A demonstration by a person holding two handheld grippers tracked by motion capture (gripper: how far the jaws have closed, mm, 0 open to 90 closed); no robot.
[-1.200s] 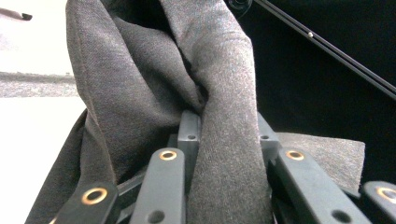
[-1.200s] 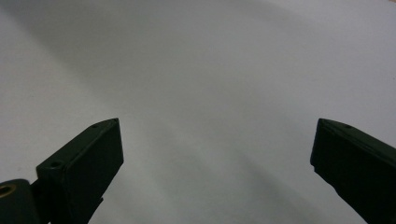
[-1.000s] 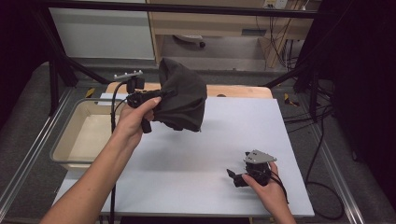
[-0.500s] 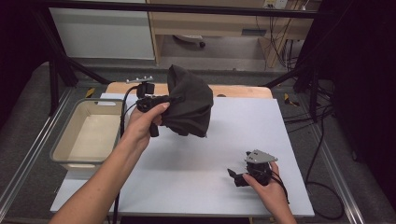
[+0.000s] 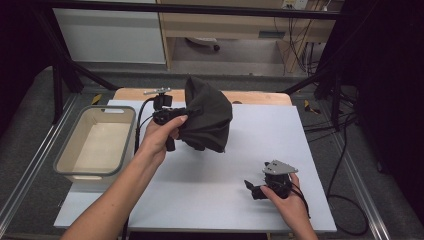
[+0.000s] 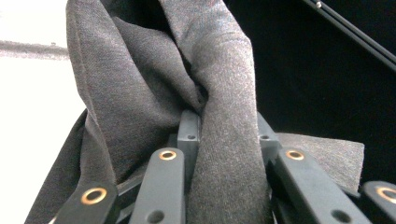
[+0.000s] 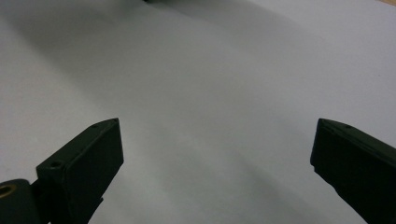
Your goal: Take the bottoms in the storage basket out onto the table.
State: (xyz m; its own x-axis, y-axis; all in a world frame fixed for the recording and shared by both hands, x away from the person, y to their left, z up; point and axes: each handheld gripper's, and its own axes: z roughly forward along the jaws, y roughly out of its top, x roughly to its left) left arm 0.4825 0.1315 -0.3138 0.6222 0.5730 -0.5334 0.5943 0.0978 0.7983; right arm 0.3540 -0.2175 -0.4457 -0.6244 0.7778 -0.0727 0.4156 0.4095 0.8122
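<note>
Dark cloth (image 5: 207, 117) hangs bunched, clamped in our left tool (image 5: 172, 116) above the desk (image 5: 210, 185), not yet laid down; right tool (image 5: 256, 189) gapes empty.

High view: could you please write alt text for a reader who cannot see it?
The left tongs hold a dark grey cloth lifted above a white table. The right tongs rest open near its front edge, and a beige bin sits at left.

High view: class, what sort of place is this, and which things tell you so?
Probably a lab or workshop set up for recording handling work: a white table in a metal frame, loose cables on the floor, and a hand-held left gripper gripping dark cloth.
</note>
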